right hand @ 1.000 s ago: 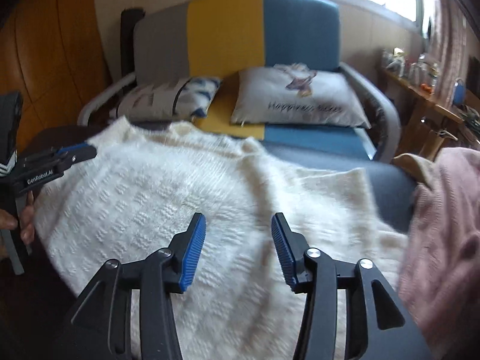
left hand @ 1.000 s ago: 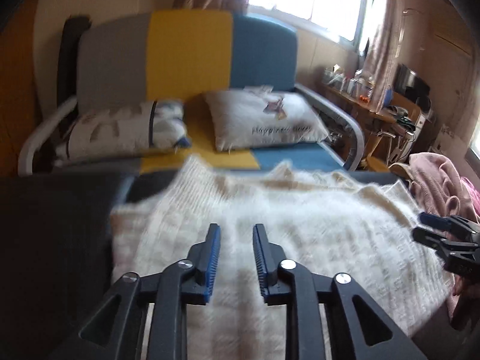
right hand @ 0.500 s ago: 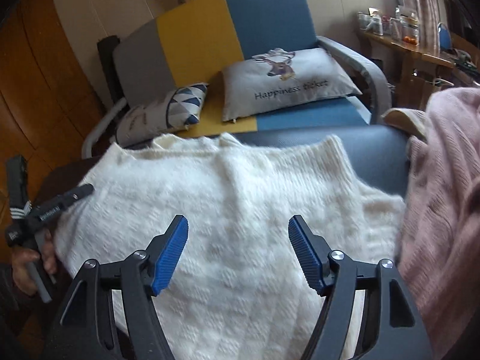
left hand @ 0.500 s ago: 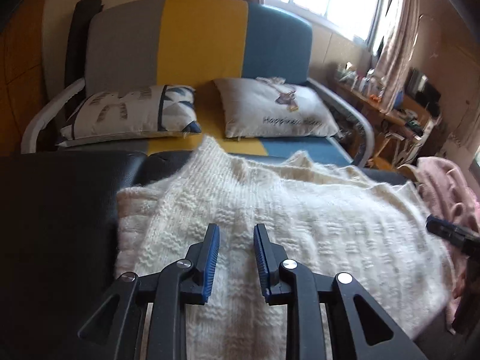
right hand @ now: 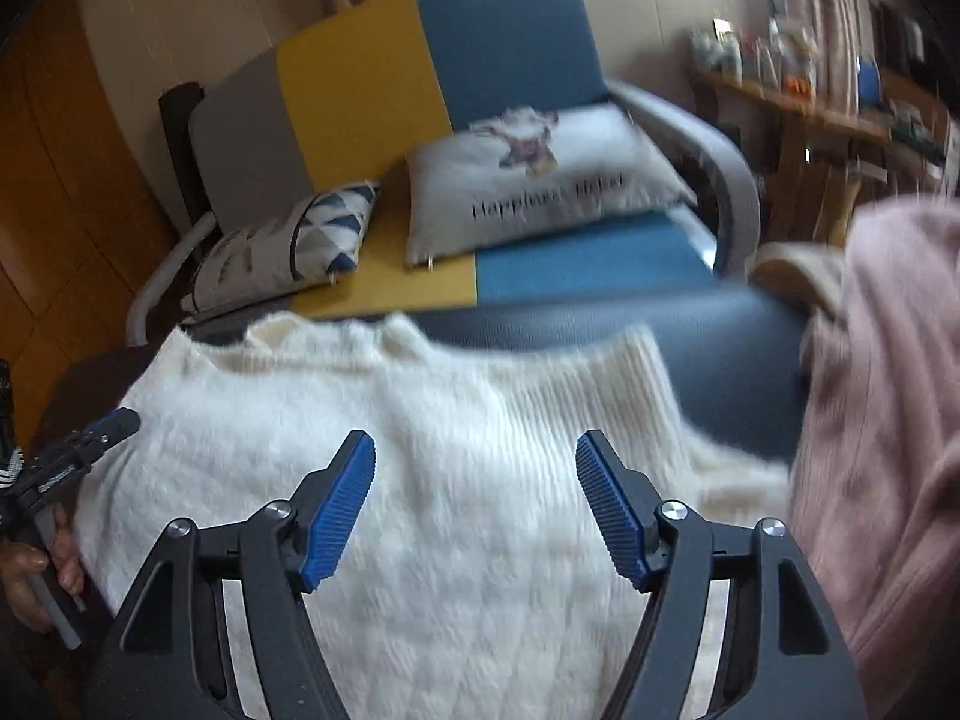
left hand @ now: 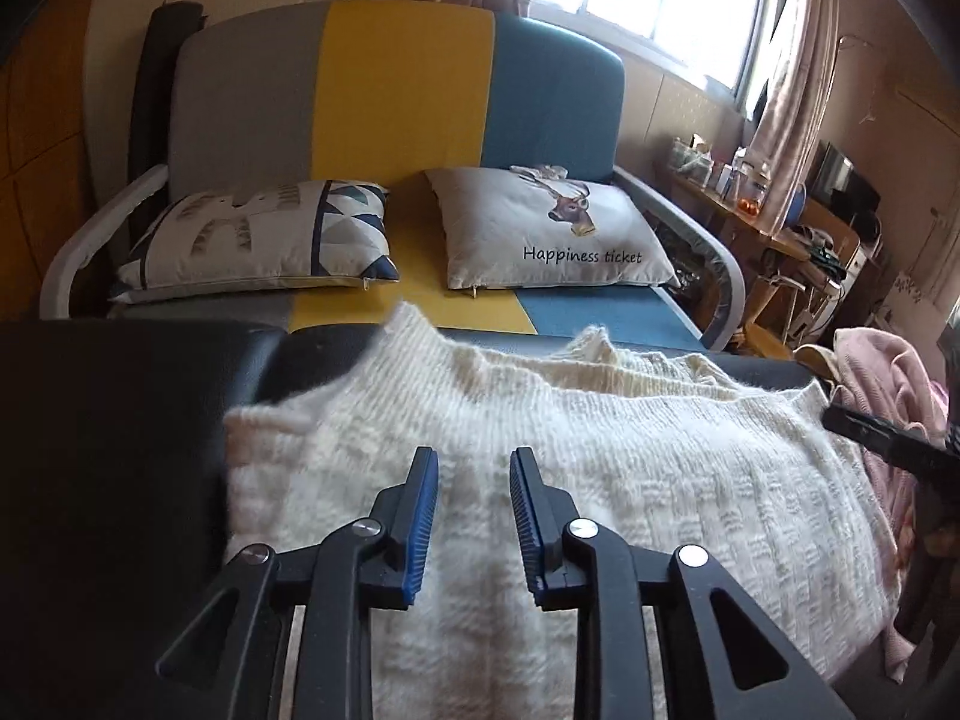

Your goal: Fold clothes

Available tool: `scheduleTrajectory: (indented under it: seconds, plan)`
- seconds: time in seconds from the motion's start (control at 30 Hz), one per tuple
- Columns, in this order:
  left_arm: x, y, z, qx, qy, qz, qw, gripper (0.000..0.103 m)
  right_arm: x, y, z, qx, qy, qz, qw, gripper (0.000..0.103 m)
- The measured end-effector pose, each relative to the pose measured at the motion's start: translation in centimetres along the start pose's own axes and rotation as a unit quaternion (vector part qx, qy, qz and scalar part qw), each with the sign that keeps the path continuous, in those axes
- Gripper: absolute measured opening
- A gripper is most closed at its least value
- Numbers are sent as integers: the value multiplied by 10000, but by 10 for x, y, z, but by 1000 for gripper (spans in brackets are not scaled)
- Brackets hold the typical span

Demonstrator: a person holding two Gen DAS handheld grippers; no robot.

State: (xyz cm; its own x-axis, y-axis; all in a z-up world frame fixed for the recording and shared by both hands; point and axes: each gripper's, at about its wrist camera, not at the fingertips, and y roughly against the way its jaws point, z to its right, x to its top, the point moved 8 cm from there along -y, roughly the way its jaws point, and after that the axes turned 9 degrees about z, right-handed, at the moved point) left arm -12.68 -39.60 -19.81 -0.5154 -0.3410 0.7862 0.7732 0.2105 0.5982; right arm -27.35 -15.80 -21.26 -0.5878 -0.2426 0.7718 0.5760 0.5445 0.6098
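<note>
right gripper [right hand: 475,456] jaws now wider, over sweater [right hand: 420,480]

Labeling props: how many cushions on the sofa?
2. The patterned cushion lies on the sofa seat's left, below the grey and yellow back panels; the deer cushion lies to its right, by the blue panel. Nothing suggests more hidden.

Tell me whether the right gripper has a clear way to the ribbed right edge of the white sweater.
Probably yes. The right gripper hangs open over the white sweater, nothing between its fingers, and the ribbed edge lies bare on the dark surface. The pink garment sits close beside it but does not cover it.
</note>
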Motion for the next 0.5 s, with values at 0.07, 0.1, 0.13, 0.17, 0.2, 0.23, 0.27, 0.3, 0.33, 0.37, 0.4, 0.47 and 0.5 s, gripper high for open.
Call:
scheduleTrajectory:
  seconds: [0.07,0.1,0.13,0.17,0.2,0.23,0.27,0.3,0.33,0.37,0.4,0.47,0.5]
  plan:
    - [-7,-11,4,113,-220,-234,9994,25,4,-19,5,-495,347,-194,9980,72]
    - [-11,-17,4,181,-315,-344,9987,25,0,-30,8,-616,496,-407,9960,72]
    - [-12,-19,3,164,-306,-297,9990,25,-10,-40,11,-691,594,-679,9935,72]
    - [-13,-19,2,140,-279,-256,9992,25,-17,-48,14,-771,707,-759,9916,72]
    - [-12,-16,0,92,-196,-234,9995,25,-17,-47,16,-742,740,-603,9927,72]
    - [-10,-12,-2,44,-113,-212,9997,25,-16,-45,18,-736,678,-546,9935,72]
    - [-9,-9,-4,-3,-30,-190,9998,25,-15,-42,20,-744,558,-517,9943,72]
    - [-8,-5,-6,-45,42,-163,9998,25,-12,-36,21,-786,433,-477,9948,72]
    - [-6,-1,-9,-59,70,-113,9999,25,-8,-29,15,-668,382,-371,9963,72]
    - [-4,3,-13,-44,64,-30,10000,25,-4,-23,7,-519,344,-254,9977,72]
    - [-2,7,-17,-18,57,34,10000,25,1,-16,-1,-370,307,-136,9988,72]
    - [0,10,-27,96,52,37,9999,25,6,-7,-33,90,387,-19,9992,72]
    - [-1,10,-33,148,89,-1,9999,25,7,-6,-48,318,416,-26,9986,72]
